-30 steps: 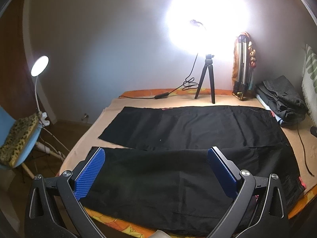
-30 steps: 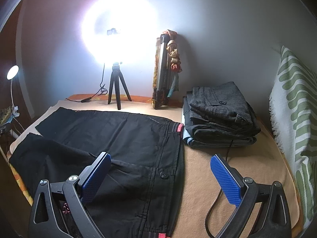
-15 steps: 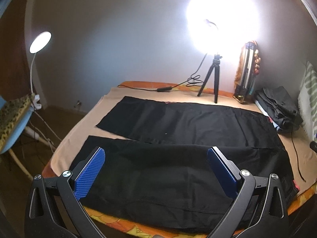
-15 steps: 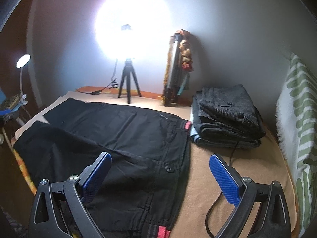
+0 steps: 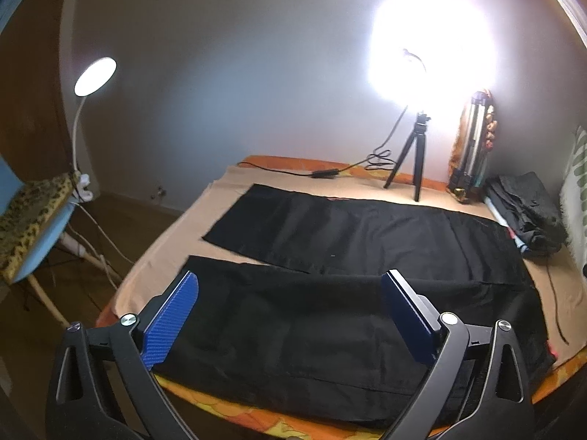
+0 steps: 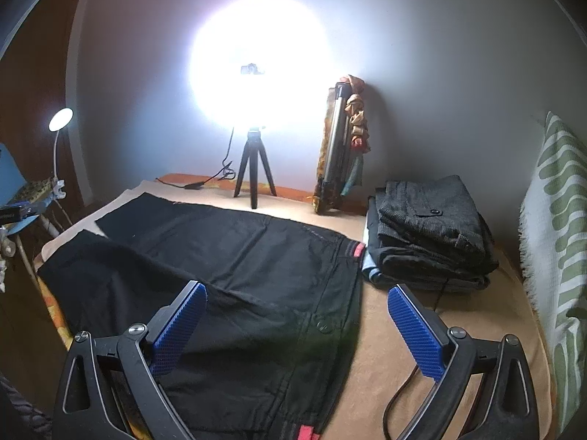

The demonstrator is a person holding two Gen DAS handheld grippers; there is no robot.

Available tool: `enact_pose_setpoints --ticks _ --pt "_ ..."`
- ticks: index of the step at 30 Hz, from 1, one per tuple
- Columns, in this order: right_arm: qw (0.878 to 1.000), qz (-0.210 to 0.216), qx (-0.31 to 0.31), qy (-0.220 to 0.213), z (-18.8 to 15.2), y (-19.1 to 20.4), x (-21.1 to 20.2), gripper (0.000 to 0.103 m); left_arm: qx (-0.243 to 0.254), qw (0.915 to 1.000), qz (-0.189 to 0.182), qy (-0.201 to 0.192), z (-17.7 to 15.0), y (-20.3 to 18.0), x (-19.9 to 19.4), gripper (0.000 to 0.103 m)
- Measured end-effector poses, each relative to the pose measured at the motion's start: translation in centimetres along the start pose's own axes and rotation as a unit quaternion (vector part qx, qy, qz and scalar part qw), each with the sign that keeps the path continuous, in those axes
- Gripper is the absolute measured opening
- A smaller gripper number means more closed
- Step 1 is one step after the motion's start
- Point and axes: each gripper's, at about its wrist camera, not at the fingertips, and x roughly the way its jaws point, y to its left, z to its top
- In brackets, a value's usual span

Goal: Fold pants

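Observation:
Black pants (image 5: 330,293) lie spread flat on the bed, legs side by side toward the left, waistband with red tabs at the right. They also show in the right wrist view (image 6: 238,264), with the waistband button near the middle. My left gripper (image 5: 290,289) is open and empty, held above the near leg. My right gripper (image 6: 297,300) is open and empty, held above the waistband edge and the bare blanket beside it.
A stack of folded dark clothes (image 6: 429,231) sits at the back right by a green-patterned pillow (image 6: 557,238). A ring light on a tripod (image 6: 253,168) and a folded stand (image 6: 341,146) stand by the wall. A black cable (image 6: 400,396) lies on the tan blanket (image 6: 440,330). A blue chair (image 5: 33,242) stands left of the bed.
Both grippers have pulled back and risen from the bed, so more of the pants shows. Both stay open and empty. The pants have not moved.

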Motion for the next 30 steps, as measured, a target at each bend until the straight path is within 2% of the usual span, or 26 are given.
enact_pose_setpoints --ticks 4,8,12,16,19,23,24,26,30 --pt "1.0 0.013 -0.002 0.0 0.1 0.1 1.2 0.101 -0.024 0.9994 -0.015 0.02 0.0 1.4 1.0 0.091" --pt "0.998 0.052 -0.03 0.032 -1.0 1.1 2.2 0.1 -0.03 0.999 -0.004 0.034 -1.0 2.7 1.6 0.088" --pt "0.99 0.1 -0.079 0.063 -3.0 3.1 1.9 0.095 -0.035 0.9982 -0.001 0.049 -2.1 3.5 2.2 0.085" --pt "0.98 0.128 -0.129 0.079 -5.5 5.2 1.2 0.091 -0.045 0.9963 -0.01 0.072 -3.3 4.0 3.1 0.079" --pt "0.975 0.132 -0.151 0.094 -7.0 6.0 1.2 0.087 -0.044 0.996 -0.009 0.077 -3.8 4.0 3.2 0.079" --pt "0.974 0.129 -0.15 0.107 -7.4 6.1 1.5 0.083 -0.037 0.9964 -0.008 0.076 -3.5 3.8 3.7 0.077" --pt "0.975 0.127 -0.145 0.109 -7.1 5.9 1.7 0.083 -0.035 0.9964 -0.009 0.077 -3.3 3.7 4.0 0.076" --pt "0.977 0.123 -0.138 0.108 -6.2 5.5 2.0 0.083 -0.037 0.9958 -0.018 0.082 -2.9 3.7 4.7 0.067" --pt "0.981 0.12 -0.122 0.095 -3.5 4.3 3.2 0.083 -0.019 0.9958 -0.018 0.088 -1.6 3.2 6.2 0.064"
